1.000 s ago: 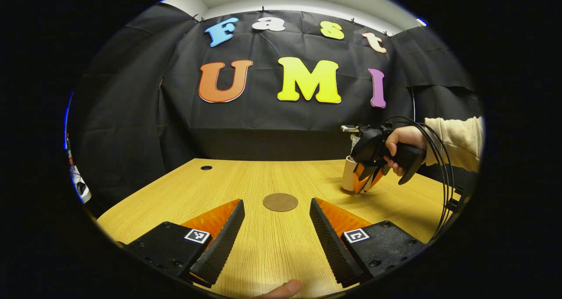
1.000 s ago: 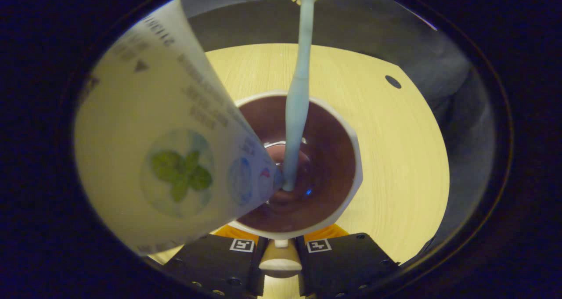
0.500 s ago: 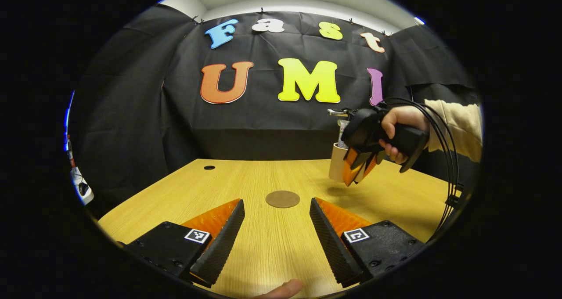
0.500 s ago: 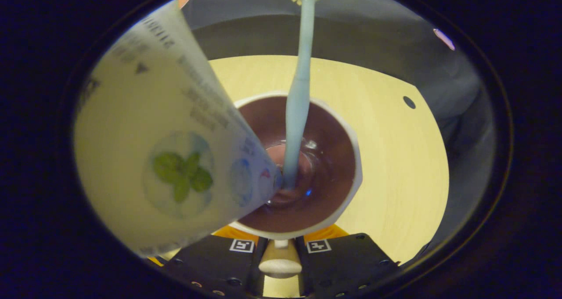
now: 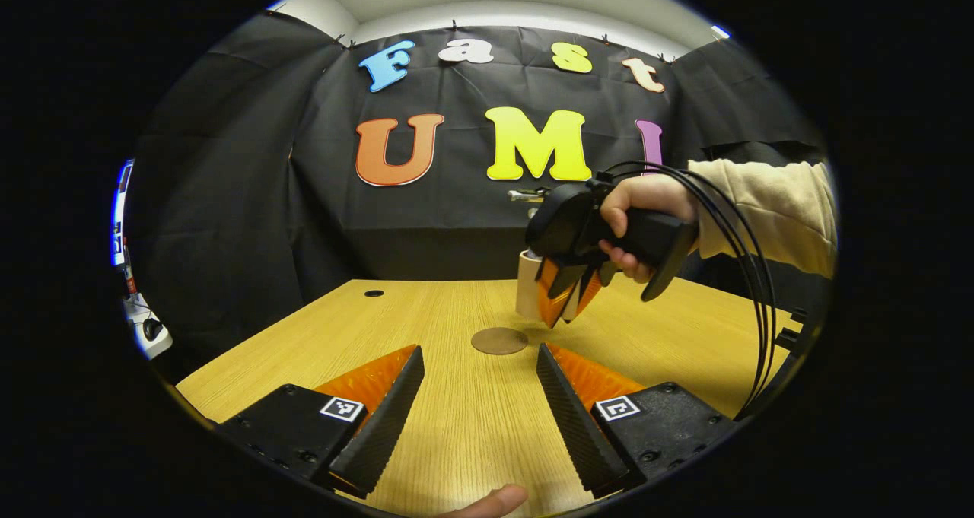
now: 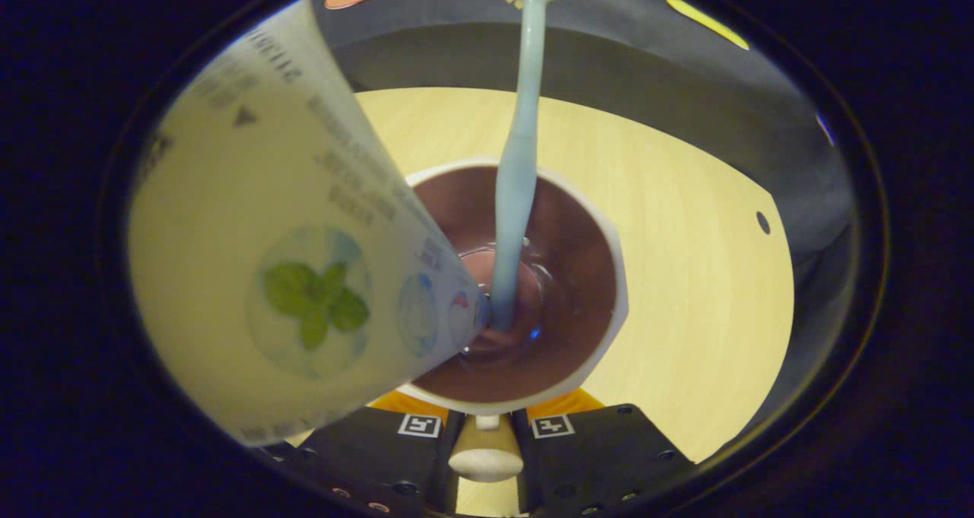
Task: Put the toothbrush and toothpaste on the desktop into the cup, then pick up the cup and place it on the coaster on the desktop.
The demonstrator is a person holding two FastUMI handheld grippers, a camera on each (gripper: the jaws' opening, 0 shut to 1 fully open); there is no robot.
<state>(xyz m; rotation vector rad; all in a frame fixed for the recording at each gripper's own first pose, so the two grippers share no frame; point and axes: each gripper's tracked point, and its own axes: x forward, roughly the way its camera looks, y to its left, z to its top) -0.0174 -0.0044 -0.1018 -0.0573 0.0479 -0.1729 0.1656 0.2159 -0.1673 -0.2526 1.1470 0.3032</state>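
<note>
Step in hand: carrying the loaded cup to the coaster. In the left gripper view the right tongs, held by a hand in a cream sleeve, grip the cup in the air just beyond and to the right of the round brown coaster on the wooden desk.

Right gripper view: the pale blue toothbrush stands in the cup, and the mint toothpaste tube leans against its rim. The right tongs are clamped on the cup's handle.

The left tongs are wide apart, holding nothing, low over the desk.

Next move, by judgement: shift the cup over the coaster, lower it level, release.
</note>
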